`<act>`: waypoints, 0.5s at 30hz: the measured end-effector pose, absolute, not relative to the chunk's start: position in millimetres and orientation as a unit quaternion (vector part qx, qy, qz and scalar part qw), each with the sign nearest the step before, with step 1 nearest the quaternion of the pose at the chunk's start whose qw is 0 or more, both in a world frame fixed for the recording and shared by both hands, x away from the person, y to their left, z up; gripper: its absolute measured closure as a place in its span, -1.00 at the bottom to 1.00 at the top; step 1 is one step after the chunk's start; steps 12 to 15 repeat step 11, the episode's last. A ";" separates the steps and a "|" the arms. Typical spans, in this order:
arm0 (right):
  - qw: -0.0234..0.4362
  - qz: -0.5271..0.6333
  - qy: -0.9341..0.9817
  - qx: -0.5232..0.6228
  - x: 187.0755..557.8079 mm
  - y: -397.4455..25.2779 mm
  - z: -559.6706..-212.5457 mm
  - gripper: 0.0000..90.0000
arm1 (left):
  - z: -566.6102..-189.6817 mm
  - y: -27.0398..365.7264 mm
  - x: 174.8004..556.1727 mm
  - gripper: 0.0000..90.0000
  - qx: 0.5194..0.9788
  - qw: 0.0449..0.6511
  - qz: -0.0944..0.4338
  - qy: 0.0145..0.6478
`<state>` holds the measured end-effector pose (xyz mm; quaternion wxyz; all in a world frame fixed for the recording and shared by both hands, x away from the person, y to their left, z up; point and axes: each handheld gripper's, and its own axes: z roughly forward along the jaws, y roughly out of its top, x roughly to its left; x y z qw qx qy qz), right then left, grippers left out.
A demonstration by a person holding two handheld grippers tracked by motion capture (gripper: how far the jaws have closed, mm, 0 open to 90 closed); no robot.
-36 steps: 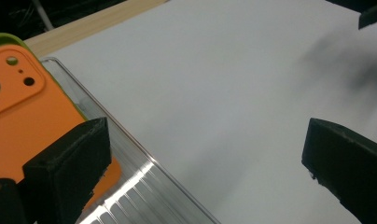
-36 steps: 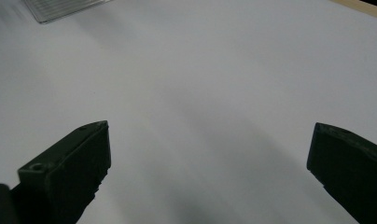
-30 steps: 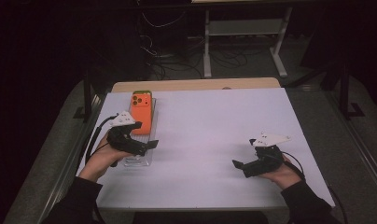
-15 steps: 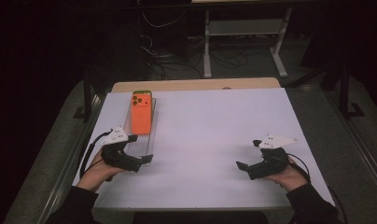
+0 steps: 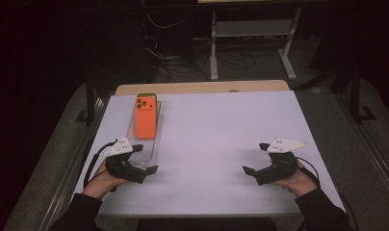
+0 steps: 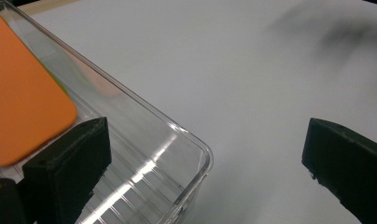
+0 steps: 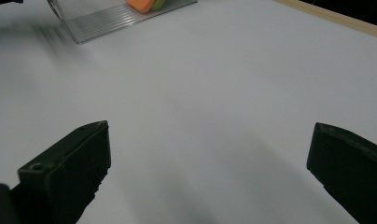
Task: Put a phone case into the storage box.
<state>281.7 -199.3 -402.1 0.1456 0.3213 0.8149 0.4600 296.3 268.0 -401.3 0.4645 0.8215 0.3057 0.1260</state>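
An orange phone [image 5: 145,117] lies camera side up in a clear plastic tray [image 5: 149,153] at the table's left; a green edge shows at its far end. My left gripper [image 5: 143,172] hovers open at the tray's near right corner [image 6: 196,149], one jaw over the tray, the other over bare table. The orange phone [image 6: 23,102] sits just past the left jaw. My right gripper [image 5: 252,174] is open above the white tabletop near the right front, nothing between its jaws. The tray [image 7: 112,16] and the phone [image 7: 142,4] lie far ahead of it.
The white tabletop [image 5: 221,130] has a wooden strip [image 5: 202,87] along its far edge. Behind it stand a dark floor with cables [image 5: 178,62] and a white-legged desk frame [image 5: 252,43]. Metal rails run along both table sides.
My left gripper has pulled back toward the front edge, off the tray's middle to its near corner. The right gripper shifted slightly toward the front. The phone and tray stayed put.
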 end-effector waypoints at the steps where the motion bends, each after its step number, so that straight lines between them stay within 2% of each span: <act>1: 0.146 0.461 0.815 0.320 281.9 -199.6 -402.0 -1.00 | -401.2 268.5 296.9 -0.99 0.822 0.465 0.128 0.304; 15: 0.148 0.464 0.812 0.320 281.0 -199.8 -400.2 -1.00 | -401.6 268.9 297.3 -0.99 0.820 0.466 0.125 0.309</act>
